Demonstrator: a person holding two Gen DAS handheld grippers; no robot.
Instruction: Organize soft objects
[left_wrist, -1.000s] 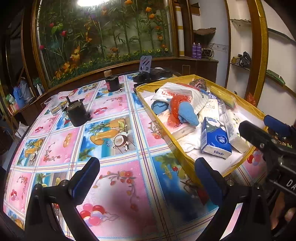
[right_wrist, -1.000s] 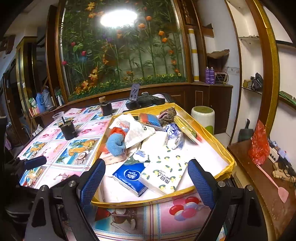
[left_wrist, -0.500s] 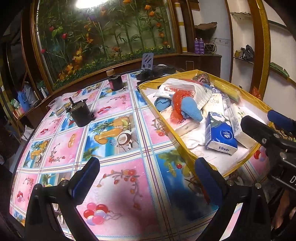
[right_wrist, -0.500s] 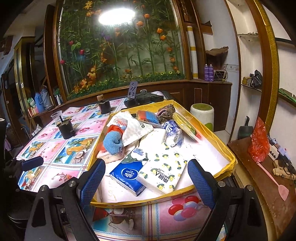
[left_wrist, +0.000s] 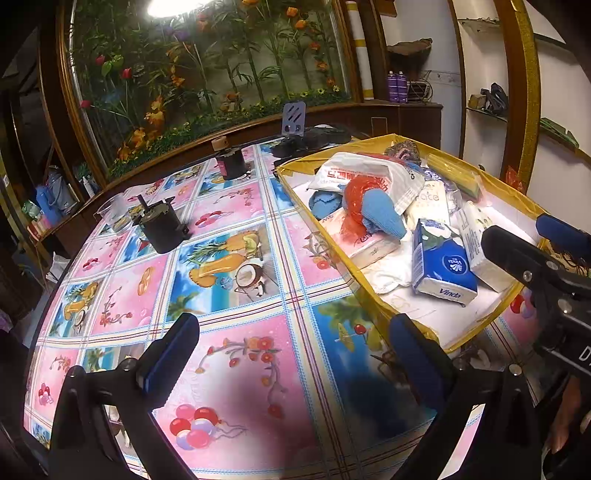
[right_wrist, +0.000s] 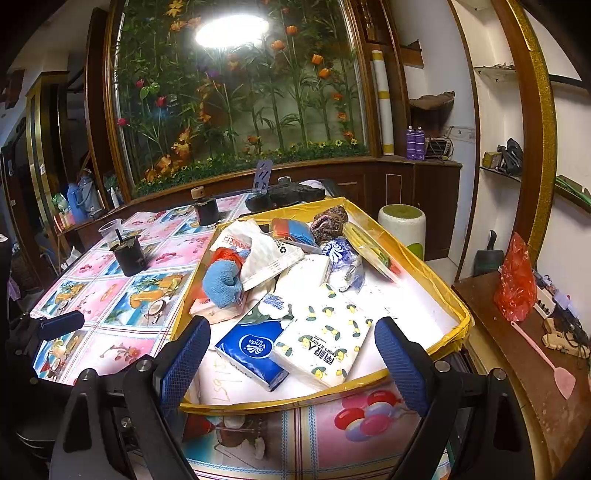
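Note:
A shallow yellow-rimmed tray (right_wrist: 432, 273) (left_wrist: 373, 295) on the table holds several soft goods. Among them are a blue tissue pack (right_wrist: 251, 350) (left_wrist: 439, 266), a white lemon-print tissue pack (right_wrist: 325, 339), a blue knitted piece (right_wrist: 221, 280) (left_wrist: 380, 218), a white plastic bag (right_wrist: 266, 254) and a pink pack (left_wrist: 365, 245). My right gripper (right_wrist: 291, 354) hovers open over the tray's near edge, the two tissue packs lying between and beyond its fingers. Over the bare tablecloth left of the tray, my left gripper (left_wrist: 291, 354) stands open and holds nothing.
A dark pot (left_wrist: 162, 229) with a clear cup (left_wrist: 114, 214) beside it, and a second dark jar (left_wrist: 231, 164), stand on the patterned tablecloth (left_wrist: 221, 280). A black device (left_wrist: 310, 138) lies behind the tray. A wooden side surface (right_wrist: 517, 369) with a pink swatter (right_wrist: 546, 362) is on the right.

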